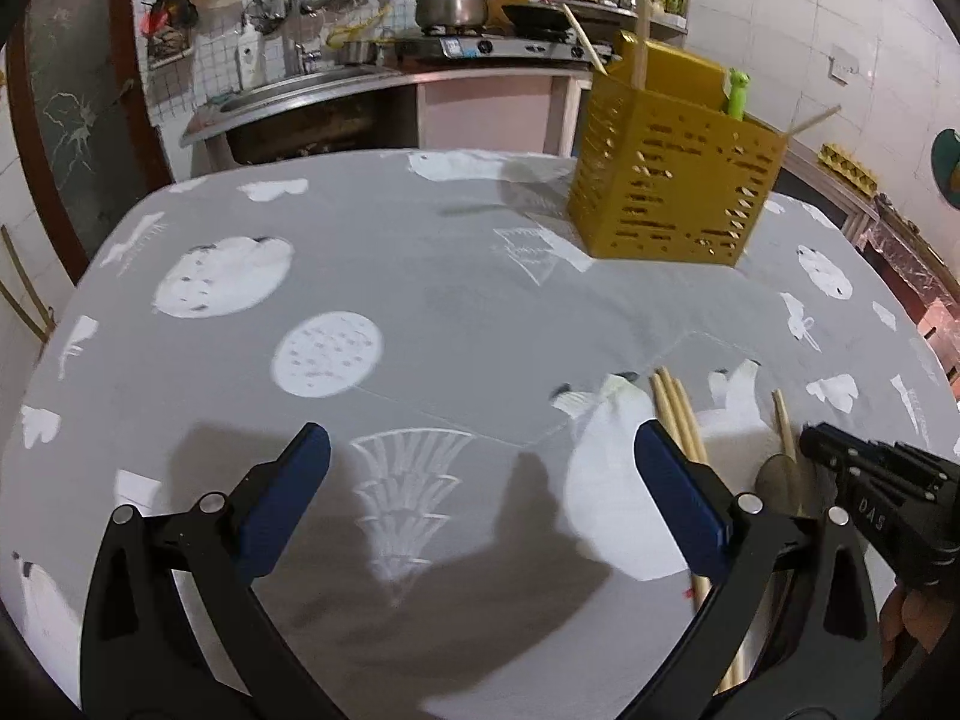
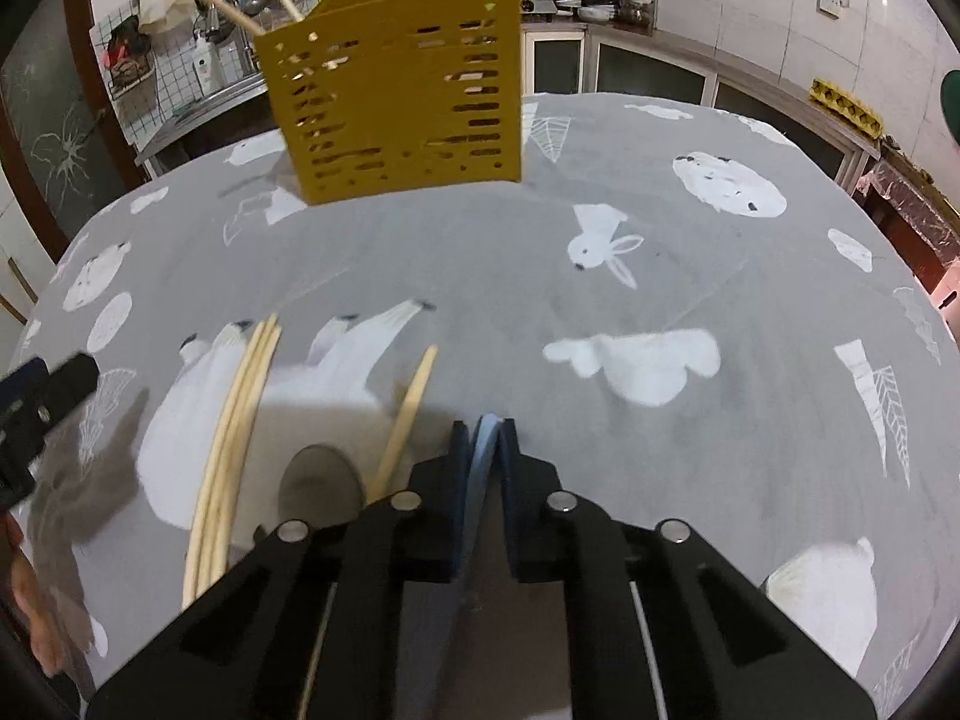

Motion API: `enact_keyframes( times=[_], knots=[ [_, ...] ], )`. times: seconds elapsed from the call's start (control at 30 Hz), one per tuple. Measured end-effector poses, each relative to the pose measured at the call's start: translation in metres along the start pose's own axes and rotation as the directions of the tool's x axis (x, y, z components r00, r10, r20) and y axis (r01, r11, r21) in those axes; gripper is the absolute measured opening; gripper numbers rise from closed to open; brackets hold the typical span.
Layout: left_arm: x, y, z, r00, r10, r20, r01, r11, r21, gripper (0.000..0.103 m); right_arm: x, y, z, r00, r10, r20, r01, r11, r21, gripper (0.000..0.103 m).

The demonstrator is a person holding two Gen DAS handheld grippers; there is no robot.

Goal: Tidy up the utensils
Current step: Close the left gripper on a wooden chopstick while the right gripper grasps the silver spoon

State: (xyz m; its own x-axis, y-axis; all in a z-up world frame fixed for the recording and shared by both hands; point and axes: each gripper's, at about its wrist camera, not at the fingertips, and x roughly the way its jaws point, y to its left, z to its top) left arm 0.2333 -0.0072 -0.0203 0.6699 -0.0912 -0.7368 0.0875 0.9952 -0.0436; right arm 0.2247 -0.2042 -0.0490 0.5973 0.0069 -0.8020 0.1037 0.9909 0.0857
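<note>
Left wrist view sits low over the bench (image 1: 420, 312), angled steeply down and forward, its own left hand-held gripper (image 1: 480, 468) filling the bottom of the frame. Right wrist view does the same from a spot further right, the right hand-held gripper (image 2: 483, 438) at bottom centre. Both face the kitchen wall across the room. Shared ground: the yellow utensil holder (image 1: 672, 192) (image 2: 396, 96), upper right in the left view, upper centre in the right; the chopsticks (image 1: 678, 414) (image 2: 240, 414) and the spoon (image 1: 777, 480) (image 2: 321, 480). Each camera catches the other hand-held gripper at its frame edge, so they sit close side by side.
</note>
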Motion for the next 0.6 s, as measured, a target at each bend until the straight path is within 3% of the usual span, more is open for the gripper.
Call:
enact_keyframes(
  times=[0.17,0.37,0.6],
  knots=[
    [0.016,-0.021,-0.003,0.999,-0.014,-0.038,0.015,1.000,0.022,0.097,0.000,-0.018,0.005,1.000,-0.017,0.014,0.017,1.000,-0.015,0.008],
    [0.030,-0.037,-0.005,0.996,-0.051,-0.078,0.053,0.999,0.014,0.086,0.002,-0.035,0.005,1.000,0.005,0.015,-0.005,1.000,0.011,0.008],
    [0.040,-0.048,-0.010,0.994,-0.039,-0.102,0.044,0.998,0.043,0.085,0.003,-0.035,0.004,1.000,0.008,0.023,-0.008,1.000,0.008,0.008]
  ],
)
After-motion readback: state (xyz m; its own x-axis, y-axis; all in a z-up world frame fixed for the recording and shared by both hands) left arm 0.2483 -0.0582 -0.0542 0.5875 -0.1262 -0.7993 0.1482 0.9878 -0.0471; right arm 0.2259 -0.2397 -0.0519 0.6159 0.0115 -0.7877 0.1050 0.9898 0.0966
